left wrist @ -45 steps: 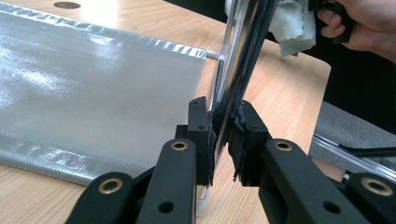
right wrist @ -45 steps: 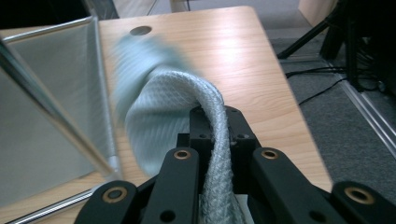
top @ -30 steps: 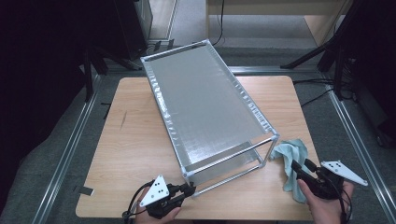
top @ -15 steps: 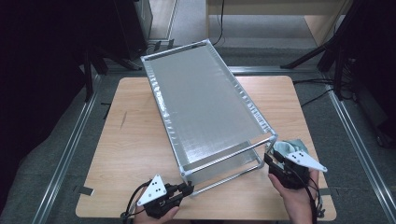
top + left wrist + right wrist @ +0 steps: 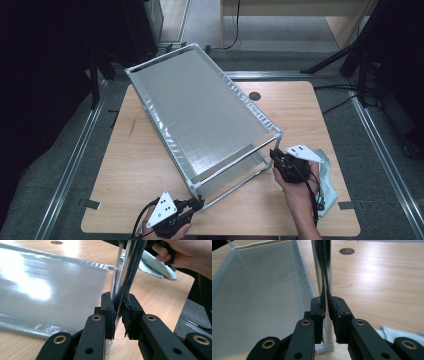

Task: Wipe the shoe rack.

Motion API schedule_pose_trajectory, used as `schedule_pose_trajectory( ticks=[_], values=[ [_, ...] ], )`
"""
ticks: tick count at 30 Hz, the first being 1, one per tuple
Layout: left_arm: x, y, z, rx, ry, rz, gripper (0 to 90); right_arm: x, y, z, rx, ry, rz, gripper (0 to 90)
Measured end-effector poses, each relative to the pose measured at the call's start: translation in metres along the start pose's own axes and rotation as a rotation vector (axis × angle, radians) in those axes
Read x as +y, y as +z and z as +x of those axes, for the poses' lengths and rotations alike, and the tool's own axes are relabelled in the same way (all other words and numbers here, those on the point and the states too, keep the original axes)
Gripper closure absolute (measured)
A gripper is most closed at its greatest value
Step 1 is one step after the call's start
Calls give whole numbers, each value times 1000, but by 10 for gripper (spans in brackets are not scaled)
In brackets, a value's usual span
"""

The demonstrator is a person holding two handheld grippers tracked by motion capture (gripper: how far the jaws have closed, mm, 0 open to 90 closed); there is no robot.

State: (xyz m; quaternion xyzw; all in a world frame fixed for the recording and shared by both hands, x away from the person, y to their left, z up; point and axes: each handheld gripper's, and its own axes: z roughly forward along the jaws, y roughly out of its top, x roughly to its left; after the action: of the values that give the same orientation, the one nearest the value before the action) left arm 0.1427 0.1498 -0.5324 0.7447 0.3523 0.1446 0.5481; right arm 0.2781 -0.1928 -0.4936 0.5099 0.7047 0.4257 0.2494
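Chrome rack post clamped in right gripper, jaws just closing.

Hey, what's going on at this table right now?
A person is gripping a metal-framed rack with grey mesh at its two near corners. The left gripper is shut on the near left upright post, and the right gripper, whose fingers have just been closing, is clamped on the near right post. A pale blue cloth lies on the wooden table beside the right hand.
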Motion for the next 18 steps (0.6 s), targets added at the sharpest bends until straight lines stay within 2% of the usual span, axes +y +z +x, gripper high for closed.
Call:
schedule_pose_trajectory(
  ticks=[1, 4, 6, 8, 12, 16, 18],
  values=[
    [0, 1, -1, 4, -2, 1, 799, 3, 6, 2, -3, -6, -3, 797],
    [2, 5, -8, 10, -2, 5, 799, 13, 28, 4, 19, 19, -23, 775],
    [3, 9, -12, 18, 1, 11, 800, 16, 34, 4, 42, 51, -22, 666],
    [5, 14, -15, 24, -5, 9, 800, 17, 33, 6, 64, 51, -20, 585],
    [11, 30, -18, 27, -8, 9, 800, 9, 15, 7, 90, 21, -13, 523],
    [21, 56, -24, 5, 1, 11, 798, -10, -19, 13, 117, -30, -30, 550],
    [25, 67, -27, 1, 2, 11, 799, -18, -33, 14, 124, -44, -35, 534]
  ],
)
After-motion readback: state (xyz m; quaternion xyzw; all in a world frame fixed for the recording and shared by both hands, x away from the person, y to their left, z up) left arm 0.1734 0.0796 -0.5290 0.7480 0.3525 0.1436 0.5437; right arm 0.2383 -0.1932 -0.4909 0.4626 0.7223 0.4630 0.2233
